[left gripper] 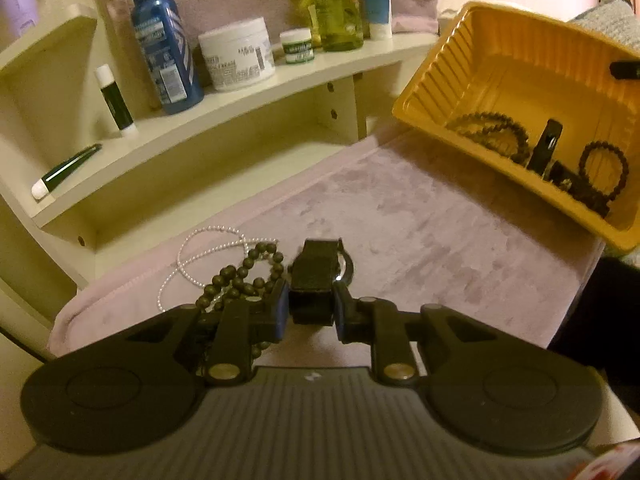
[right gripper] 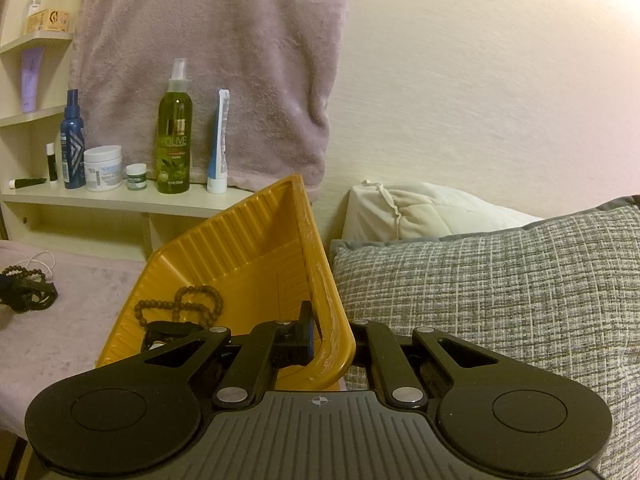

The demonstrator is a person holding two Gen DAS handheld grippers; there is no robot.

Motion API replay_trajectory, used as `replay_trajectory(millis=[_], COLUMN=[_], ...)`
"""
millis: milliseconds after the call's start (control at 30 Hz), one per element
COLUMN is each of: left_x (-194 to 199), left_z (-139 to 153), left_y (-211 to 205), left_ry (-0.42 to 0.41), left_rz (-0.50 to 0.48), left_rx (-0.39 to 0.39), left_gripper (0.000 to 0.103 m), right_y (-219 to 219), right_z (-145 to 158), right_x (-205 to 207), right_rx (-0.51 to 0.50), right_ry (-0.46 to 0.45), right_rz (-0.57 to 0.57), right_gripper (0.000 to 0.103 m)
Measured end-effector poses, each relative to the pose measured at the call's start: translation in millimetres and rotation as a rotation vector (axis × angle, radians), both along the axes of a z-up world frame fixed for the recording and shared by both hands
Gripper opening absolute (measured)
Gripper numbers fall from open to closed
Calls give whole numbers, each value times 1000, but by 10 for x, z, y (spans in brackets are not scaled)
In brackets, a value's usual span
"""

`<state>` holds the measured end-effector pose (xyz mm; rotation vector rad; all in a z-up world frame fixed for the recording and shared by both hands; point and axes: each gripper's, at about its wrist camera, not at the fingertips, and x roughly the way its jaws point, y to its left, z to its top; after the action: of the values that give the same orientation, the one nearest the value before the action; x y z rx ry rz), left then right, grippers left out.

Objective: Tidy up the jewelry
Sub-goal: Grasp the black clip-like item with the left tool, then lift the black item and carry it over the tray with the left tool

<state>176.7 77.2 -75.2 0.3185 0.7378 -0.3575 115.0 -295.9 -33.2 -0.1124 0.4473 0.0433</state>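
Picking up jewelry for the yellow tray [left gripper: 448, 60]. Left gripper [left gripper: 311, 300] clamping its jaws on a black watch strap [left gripper: 314, 280], well apart from the tray, on the pink cloth [left gripper: 420, 232]. Lying just beside the strap, farther from the tray: dark bead strand [left gripper: 240, 276] and pearl string [left gripper: 208, 248]. Right gripper [right gripper: 320, 342] clenching the tray's rim, tilting the tray (dark bracelets [left gripper: 492, 132] already sitting inside). Next, by judgement: lifting the strap clear without snagging the beads, carrying across to the tray, releasing inside.
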Motion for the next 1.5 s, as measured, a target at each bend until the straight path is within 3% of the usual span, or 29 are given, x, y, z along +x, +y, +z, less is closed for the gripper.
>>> replay_trajectory(millis=[833, 1200, 1500], left_x=[-83, -98, -147], left_z=[500, 711, 720], left_y=[-252, -909, -1553], left_ry=[-80, -98, -86], left_rz=[-62, -215, -344], left_rx=[-39, -134, -214], left_gripper=[20, 20, 20], right_y=[21, 23, 17], right_z=[30, 30, 37], right_x=[-25, -25, -22], right_rx=[3, 6, 14], right_ry=[-7, -7, -7], right_rz=[10, 8, 9], right_gripper=[6, 6, 6])
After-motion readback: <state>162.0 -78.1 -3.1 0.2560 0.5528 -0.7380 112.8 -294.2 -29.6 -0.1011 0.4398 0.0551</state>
